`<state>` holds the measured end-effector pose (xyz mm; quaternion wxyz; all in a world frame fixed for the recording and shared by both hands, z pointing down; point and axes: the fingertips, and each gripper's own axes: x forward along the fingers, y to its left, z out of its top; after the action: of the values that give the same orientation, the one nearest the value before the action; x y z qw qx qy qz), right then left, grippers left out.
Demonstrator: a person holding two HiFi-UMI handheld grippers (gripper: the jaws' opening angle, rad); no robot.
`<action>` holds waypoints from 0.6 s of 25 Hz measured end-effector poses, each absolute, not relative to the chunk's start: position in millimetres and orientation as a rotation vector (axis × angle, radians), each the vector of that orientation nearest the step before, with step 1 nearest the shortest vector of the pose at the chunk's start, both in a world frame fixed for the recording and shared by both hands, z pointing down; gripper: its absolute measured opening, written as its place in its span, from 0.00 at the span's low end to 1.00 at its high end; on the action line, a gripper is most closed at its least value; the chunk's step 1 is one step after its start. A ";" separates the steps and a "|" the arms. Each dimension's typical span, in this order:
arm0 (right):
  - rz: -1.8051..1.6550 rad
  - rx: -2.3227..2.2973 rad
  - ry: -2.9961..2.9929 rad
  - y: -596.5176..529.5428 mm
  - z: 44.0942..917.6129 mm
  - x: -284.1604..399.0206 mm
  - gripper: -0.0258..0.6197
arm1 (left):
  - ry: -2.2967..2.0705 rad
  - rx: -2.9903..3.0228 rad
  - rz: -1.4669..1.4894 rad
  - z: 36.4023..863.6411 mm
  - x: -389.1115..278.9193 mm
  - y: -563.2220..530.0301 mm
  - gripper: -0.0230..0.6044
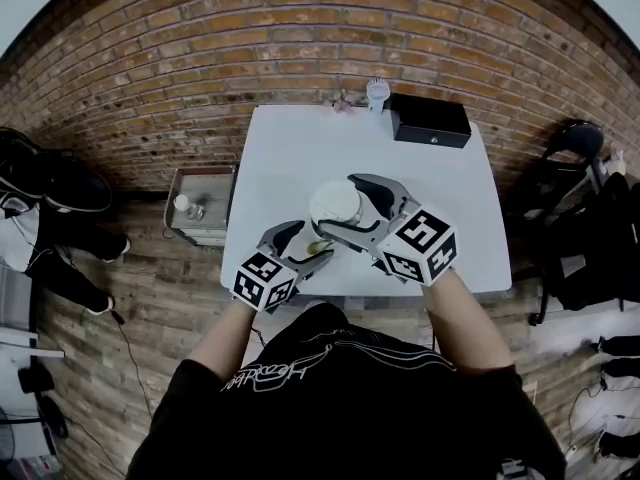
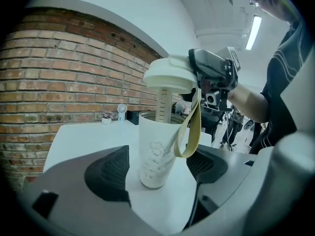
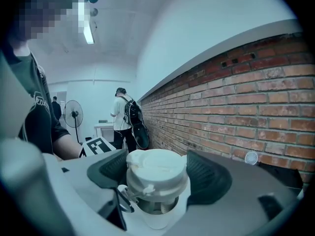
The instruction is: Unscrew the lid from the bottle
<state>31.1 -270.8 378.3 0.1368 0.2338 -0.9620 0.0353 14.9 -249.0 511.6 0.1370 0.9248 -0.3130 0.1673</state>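
A person in a black shirt [image 1: 330,398] stands at the near edge of a white table [image 1: 290,148], a gripper in each hand. The left gripper [image 2: 160,154] sits at 11 o'clock from the person. Its jaws stand apart on either side of a pale bottle [image 2: 156,151], with a sliver of tabletop showing on each side. The bottle stands upright on the table, close to the near edge. At 12 o'clock the right gripper [image 3: 156,168] is clamped on the bottle's white lid [image 3: 156,173], both pads against its sides. The lid is clear of the bottle's rim and directly above it. A ribbed tube [image 2: 164,104] under the lid reaches down into the open mouth, and a yellowish strap [image 2: 189,136] hangs in a loop beside the bottle.

The rest of the tabletop is bare out to its far edge. There a black box [image 1: 430,120] lies at 1 o'clock, with a small white fan [image 1: 377,92] and a tiny potted piece [image 1: 343,105] just beside it at 12. A brick wall [image 1: 300,28] runs behind the table above a wood-plank floor [image 1: 150,268]. A low metal cart [image 1: 200,203] stands against the table at 10 o'clock and a dark chair [image 1: 575,148] at 2. Down the room, the right gripper view shows a person with a backpack [image 3: 125,117], a standing fan [image 3: 73,114] and a ceiling strip light [image 3: 88,33].
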 end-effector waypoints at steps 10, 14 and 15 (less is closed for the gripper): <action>0.052 0.736 -2.911 -266.5 306.9 42.7 0.62 | -0.987 2.639 0.381 454.3 -33.1 -233.3 0.27; 0.002 0.764 -2.965 -253.9 273.0 45.6 0.62 | -1.018 2.673 0.218 397.0 -41.1 -224.6 0.11; -0.006 0.771 -2.971 -248.5 265.8 46.2 0.62 | -1.021 2.688 0.186 383.0 -41.4 -219.6 0.10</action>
<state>46.2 -248.5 265.8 0.0362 0.2511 -0.9673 -0.0020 -41.4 -219.6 383.0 0.1296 0.9250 -0.3515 0.0639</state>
